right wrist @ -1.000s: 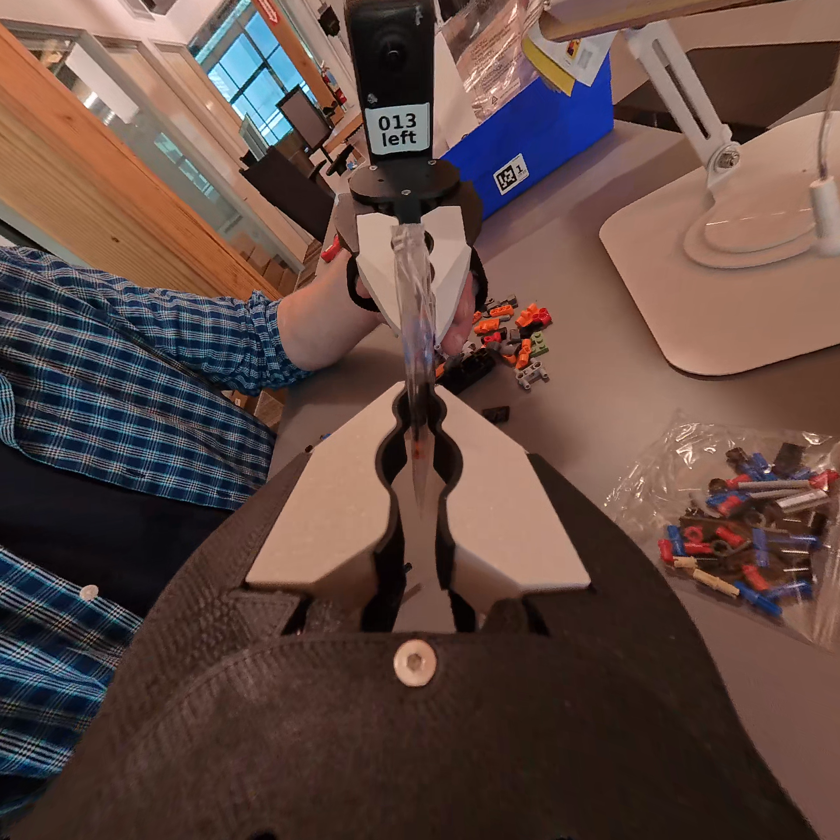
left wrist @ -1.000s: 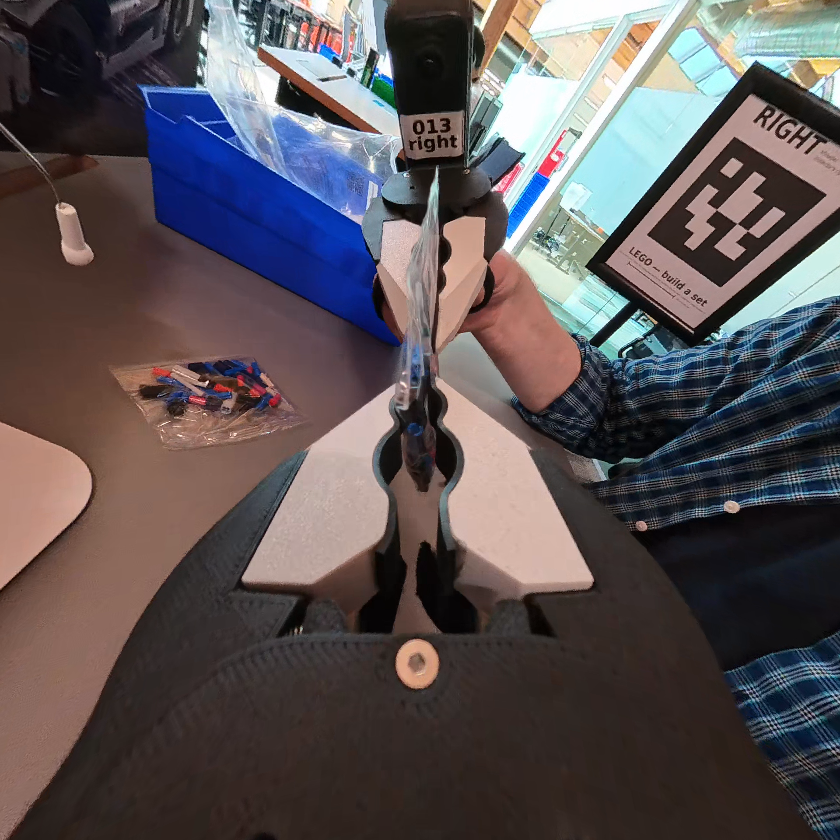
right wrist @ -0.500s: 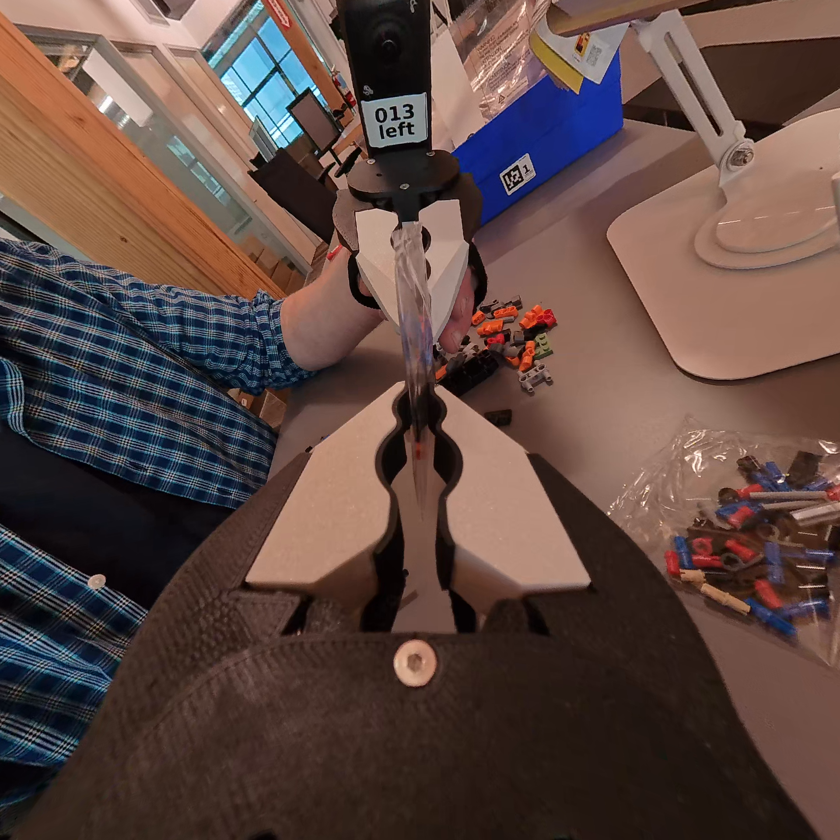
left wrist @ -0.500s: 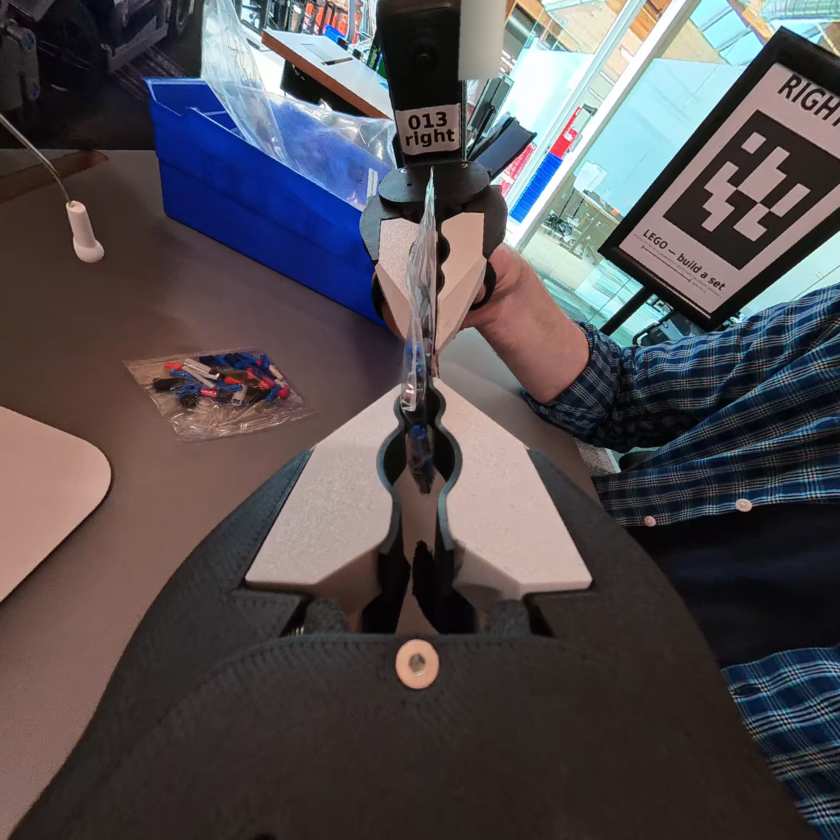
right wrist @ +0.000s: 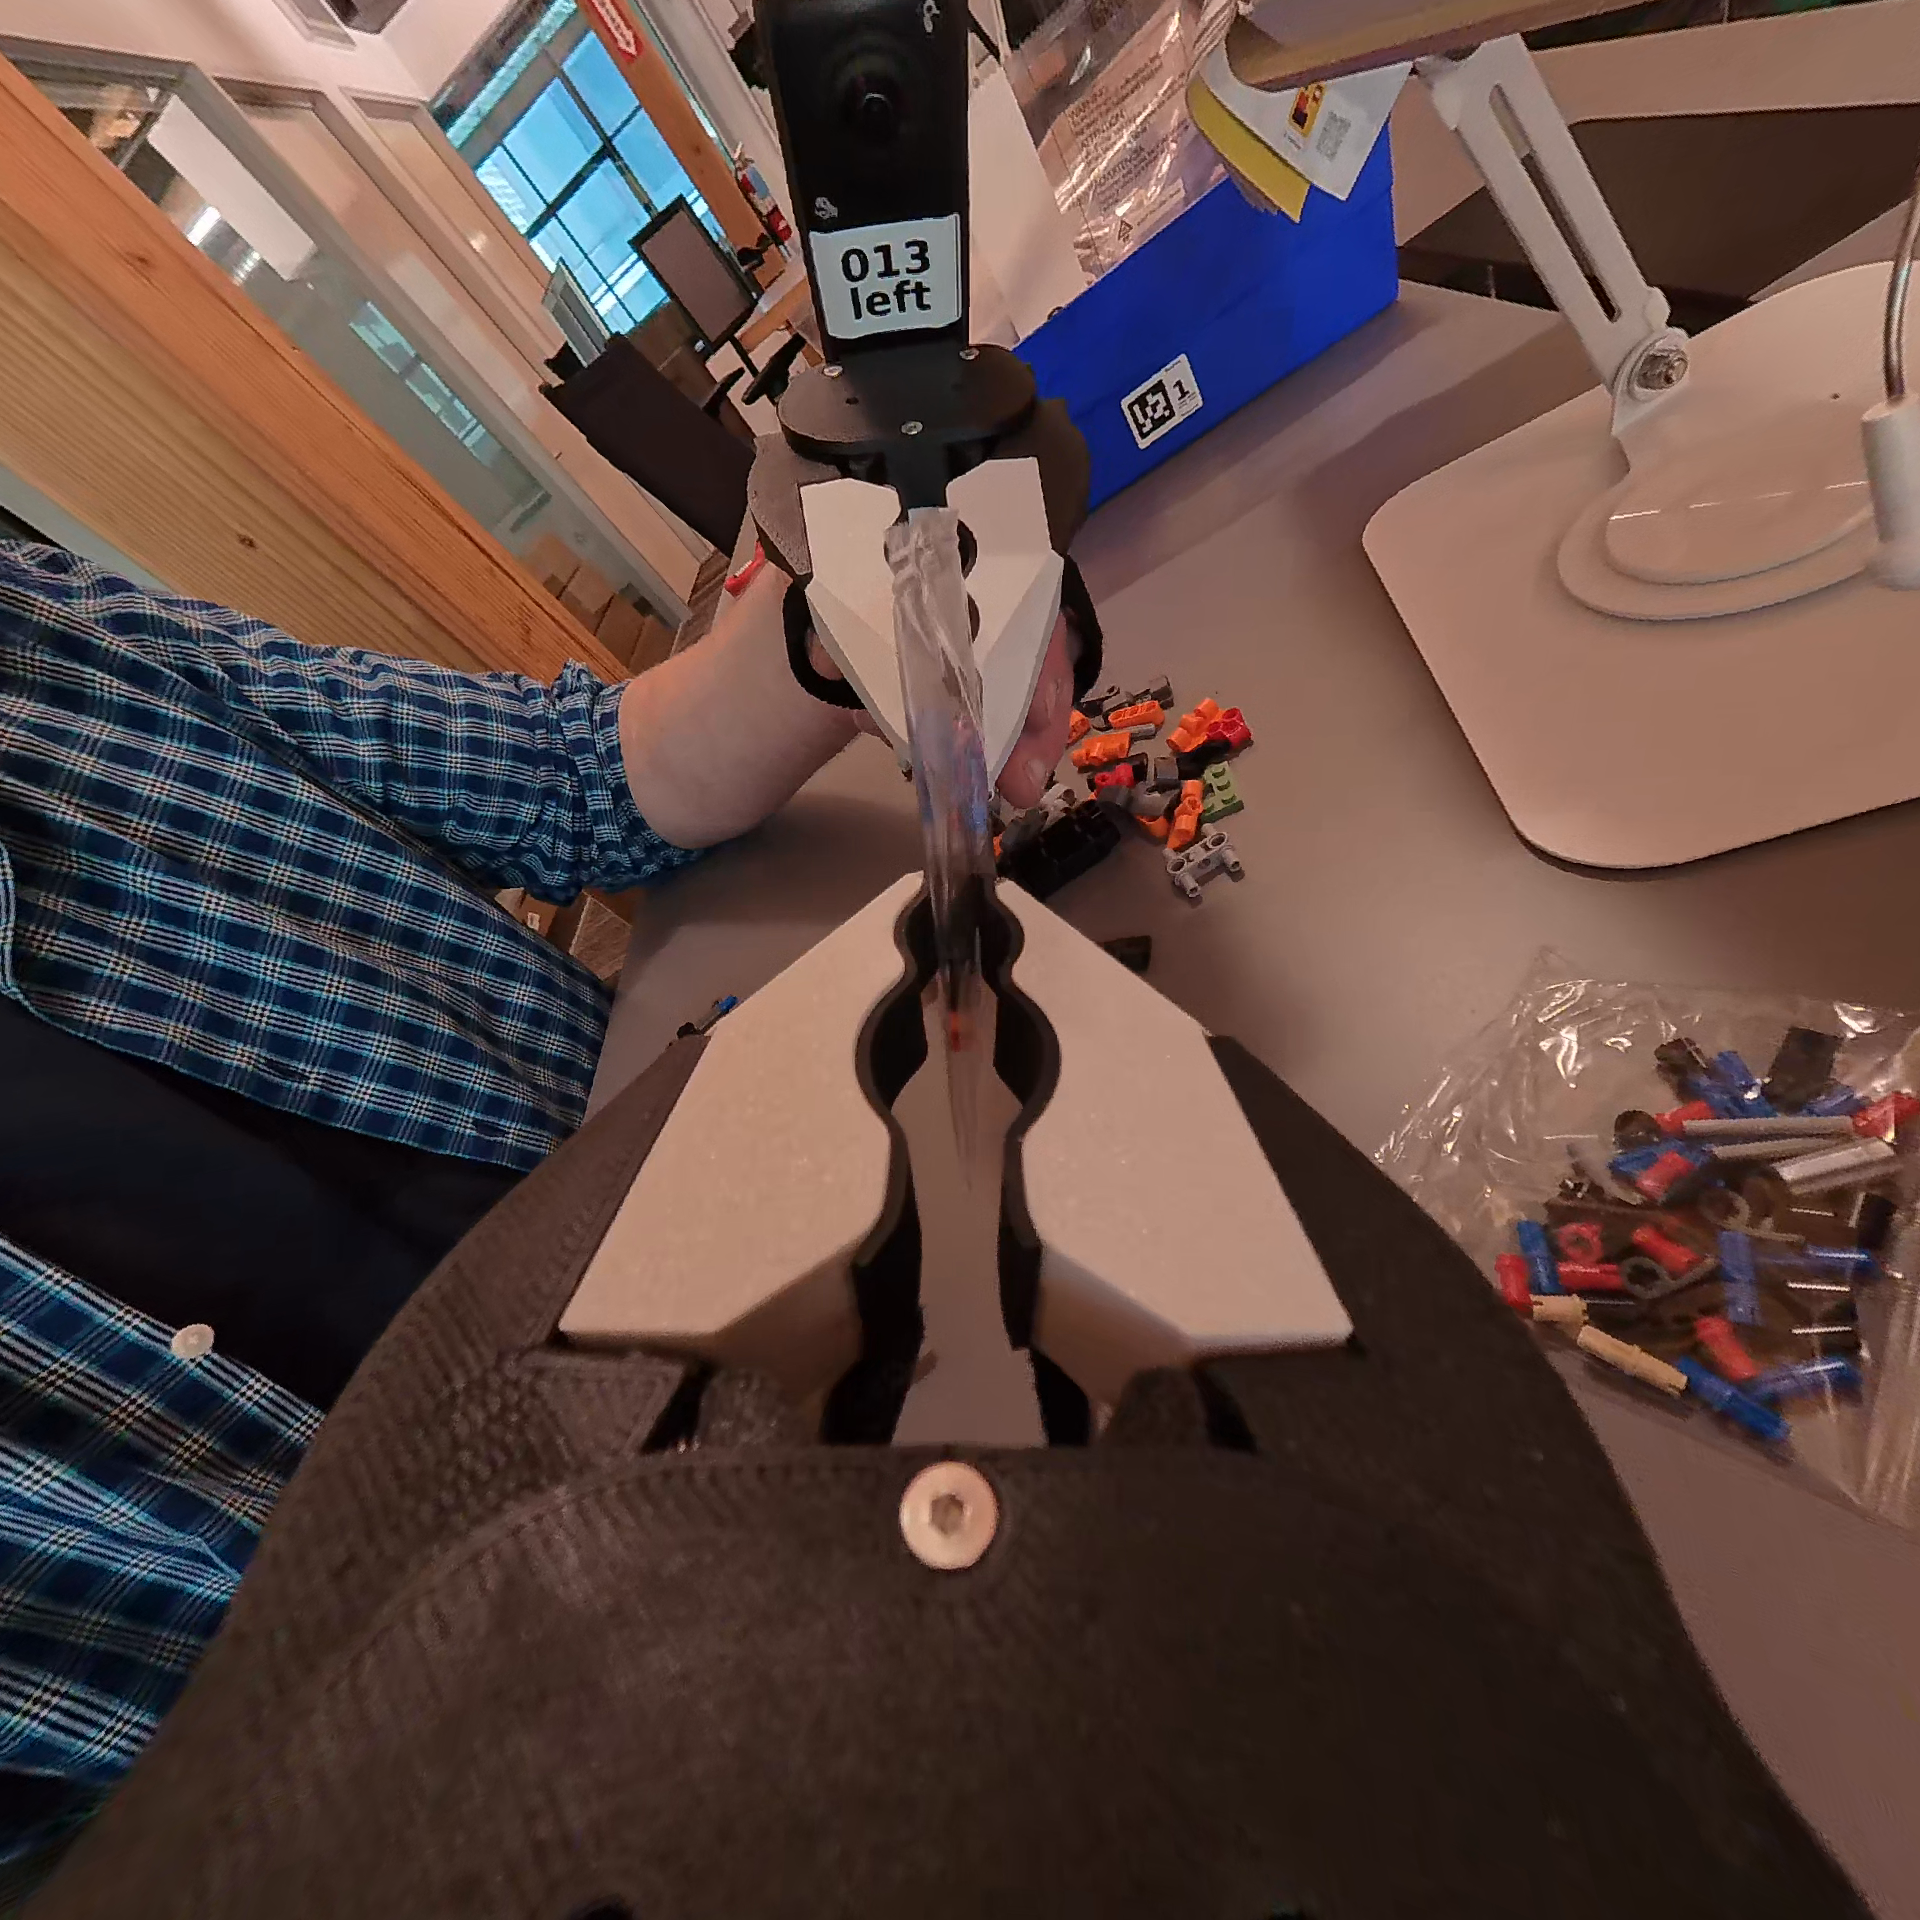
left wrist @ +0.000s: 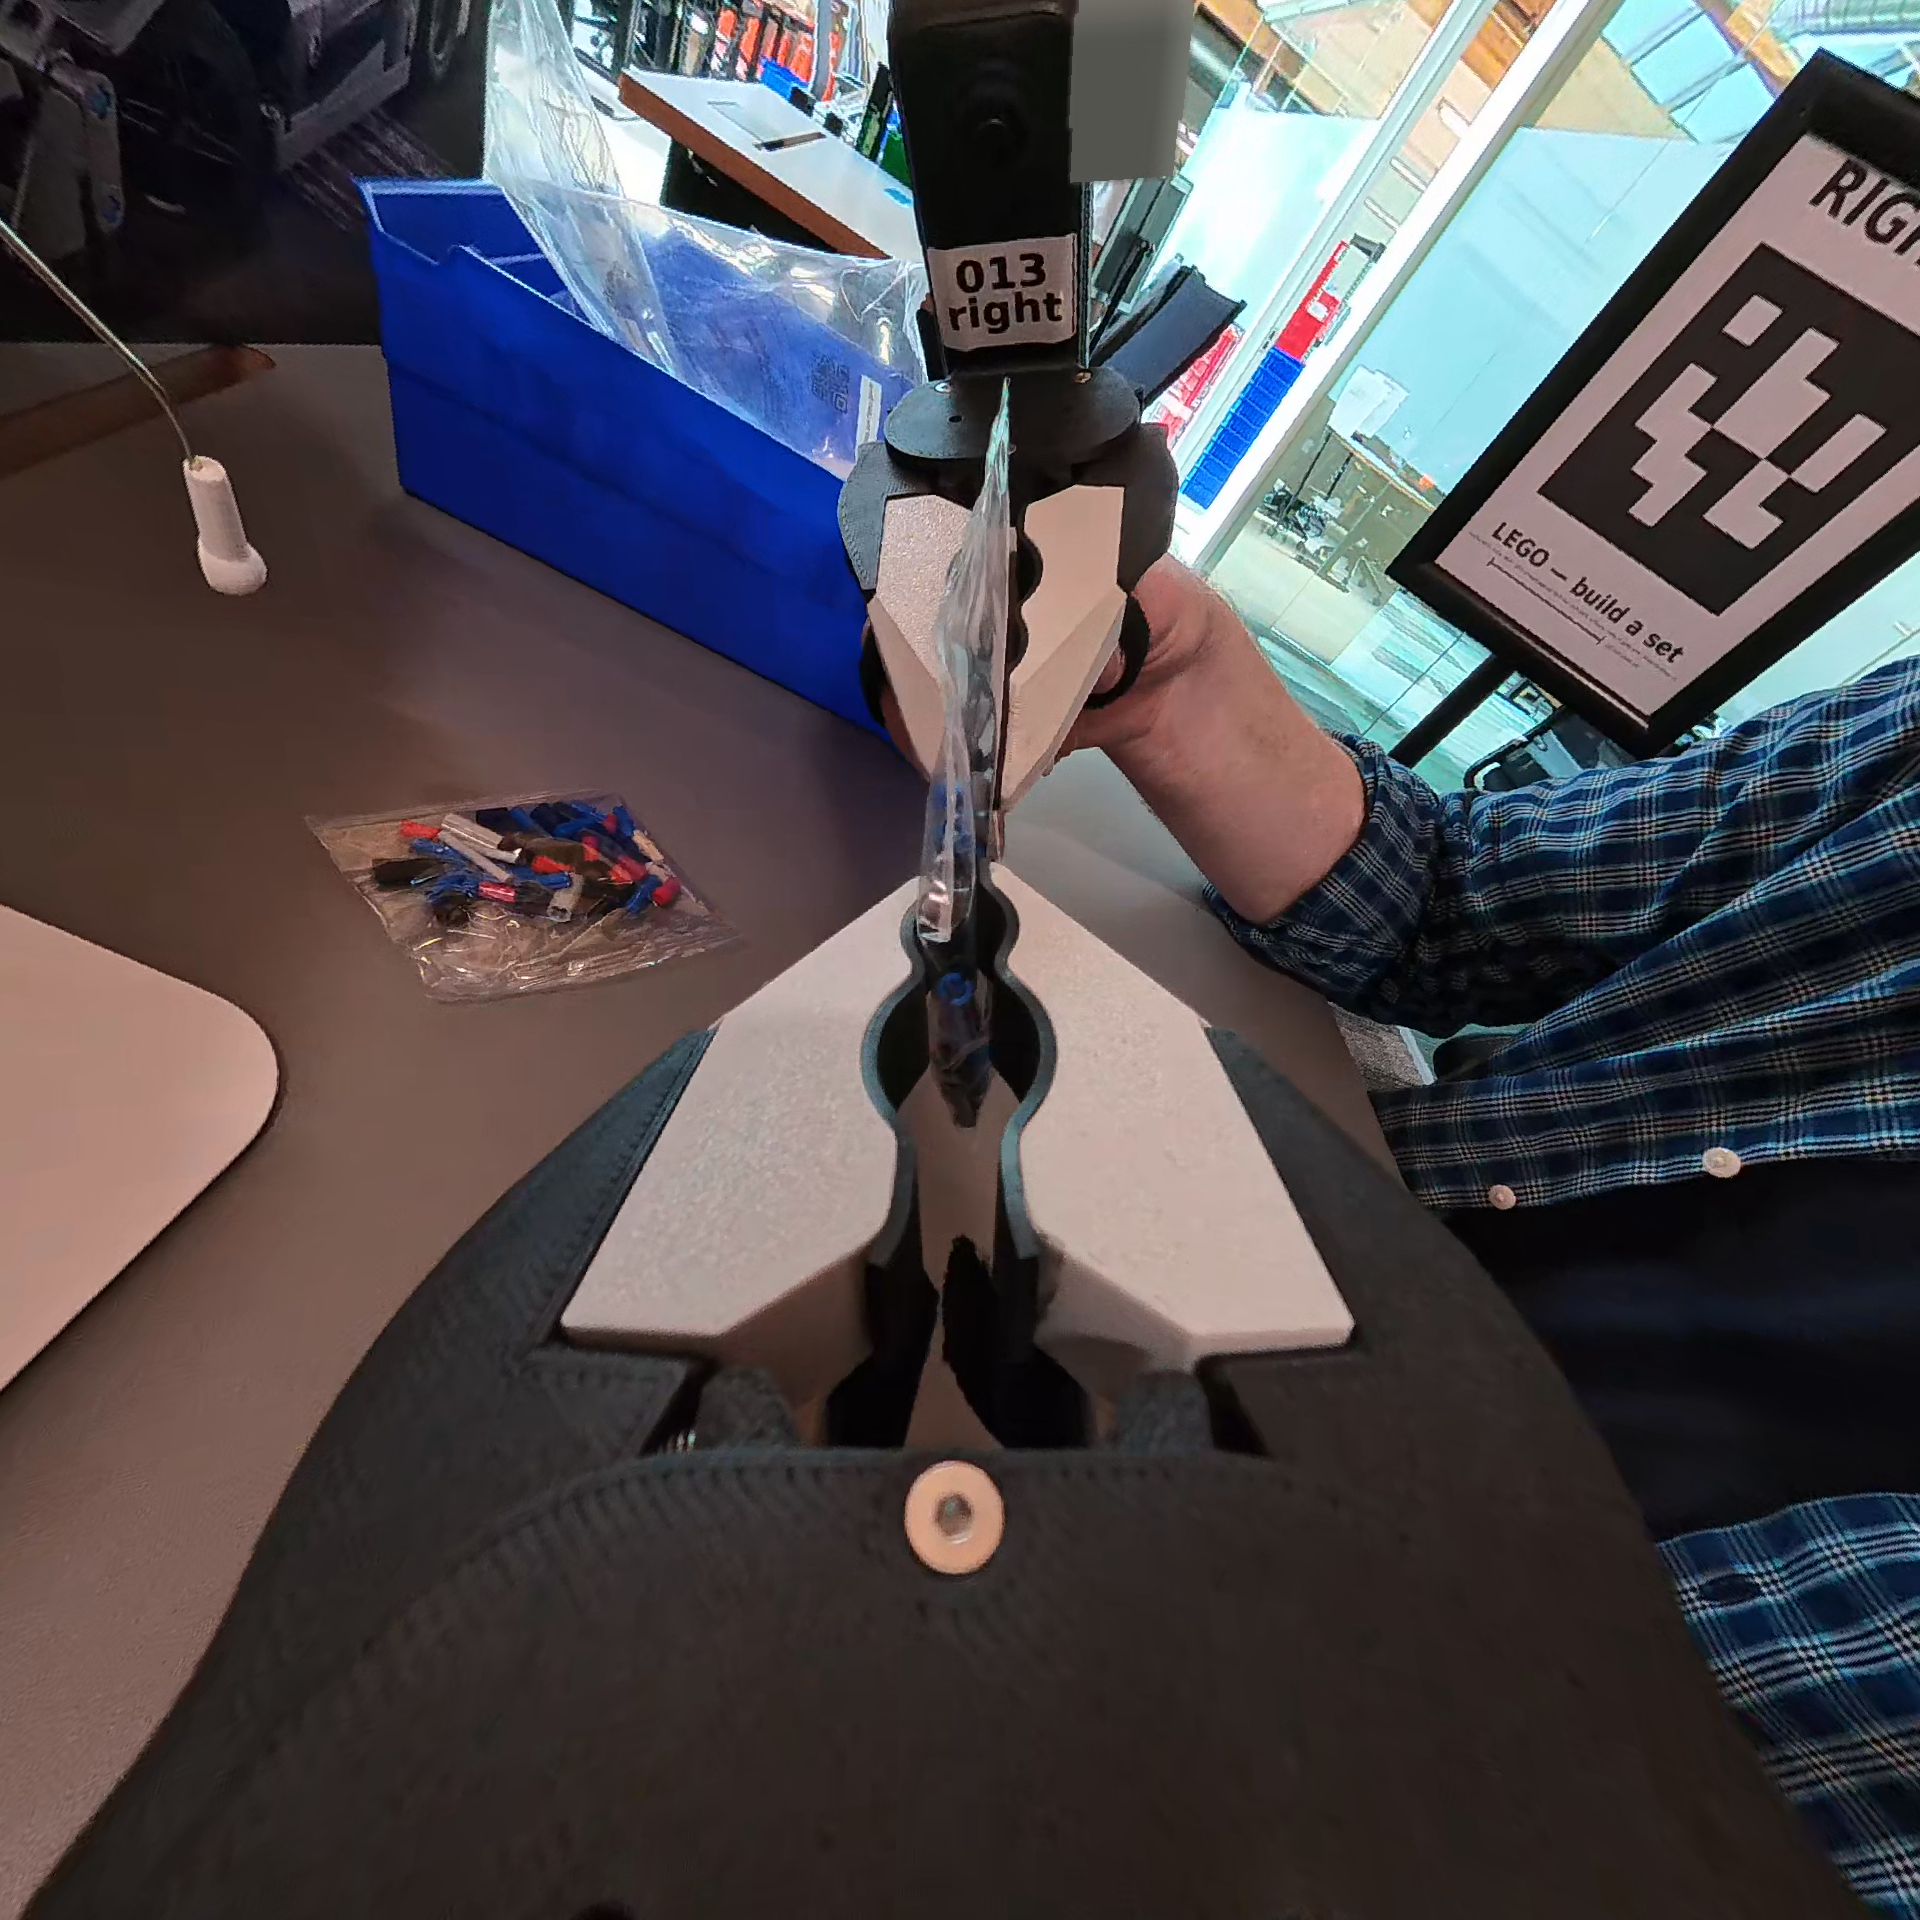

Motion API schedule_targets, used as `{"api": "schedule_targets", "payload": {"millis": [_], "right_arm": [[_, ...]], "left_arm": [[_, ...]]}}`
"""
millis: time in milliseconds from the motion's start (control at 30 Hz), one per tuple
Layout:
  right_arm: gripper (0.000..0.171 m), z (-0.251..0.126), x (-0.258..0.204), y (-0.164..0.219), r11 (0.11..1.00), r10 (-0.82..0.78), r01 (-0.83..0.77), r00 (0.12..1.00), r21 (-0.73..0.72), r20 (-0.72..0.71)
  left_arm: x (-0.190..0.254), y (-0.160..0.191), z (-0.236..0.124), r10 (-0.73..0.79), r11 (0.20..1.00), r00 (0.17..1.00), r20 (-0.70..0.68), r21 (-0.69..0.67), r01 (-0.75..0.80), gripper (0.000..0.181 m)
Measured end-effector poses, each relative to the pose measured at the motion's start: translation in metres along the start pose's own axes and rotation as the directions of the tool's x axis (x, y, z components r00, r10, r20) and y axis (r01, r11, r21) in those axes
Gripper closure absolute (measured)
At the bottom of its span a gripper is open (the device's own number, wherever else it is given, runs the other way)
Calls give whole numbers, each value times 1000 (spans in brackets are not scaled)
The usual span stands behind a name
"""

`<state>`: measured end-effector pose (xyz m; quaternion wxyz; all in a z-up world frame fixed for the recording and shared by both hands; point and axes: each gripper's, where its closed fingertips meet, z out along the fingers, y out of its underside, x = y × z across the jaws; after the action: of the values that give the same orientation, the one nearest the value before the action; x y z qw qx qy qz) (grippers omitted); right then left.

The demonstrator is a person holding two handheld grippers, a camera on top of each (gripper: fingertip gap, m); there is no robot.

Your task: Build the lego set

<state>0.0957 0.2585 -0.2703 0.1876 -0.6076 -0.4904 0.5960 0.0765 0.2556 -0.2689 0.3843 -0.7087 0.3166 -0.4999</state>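
white printed labels [left wrist: 1003, 301] sit on both black camera posts [right wrist: 862, 125]. a framed sign [left wrist: 1704, 436] and a blue bin's [right wrist: 1247, 270] sticker [right wrist: 1162, 400] carry code patterns.

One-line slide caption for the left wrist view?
Left tongs and right tongs both pinch a clear parts bag; a second bag lies on the table.

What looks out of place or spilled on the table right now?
Nothing looks spilled. Both the left gripper and the right gripper pinch one small clear bag of pieces between them above the table. A second bag lies flat, apparently closed, and the loose pieces sit in one cluster.
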Motion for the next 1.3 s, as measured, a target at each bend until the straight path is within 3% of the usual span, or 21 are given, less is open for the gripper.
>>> {"api": "schedule_targets", "payload": {"millis": [200,367,700,800,900,1300], "right_arm": [[169,1,3,2,999,-33,32,999,-23,-42],[169,-2,10,6,998,-25,21,996,-51,-90],[169,0,39,59,943,-5,-72,973,-326,-230],[152,-6,58,64,930,-43,-90,936,-355,-350],[132,-14,69,57,931,-119,-51,893,-361,-434],[137,-23,65,18,932,-317,153,786,-329,-530]], "left_arm": [[-4,1,0,5,1000,1000,24,-4,-5,179],[-19,-5,-15,56,998,990,133,-21,-54,171],[-28,-28,-59,122,992,961,247,0,-126,173],[-30,-28,-66,143,990,951,273,-23,-142,173],[-30,-30,-74,176,984,936,306,-48,-170,172],[-22,-38,-118,386,921,802,456,-229,-314,172]]}}
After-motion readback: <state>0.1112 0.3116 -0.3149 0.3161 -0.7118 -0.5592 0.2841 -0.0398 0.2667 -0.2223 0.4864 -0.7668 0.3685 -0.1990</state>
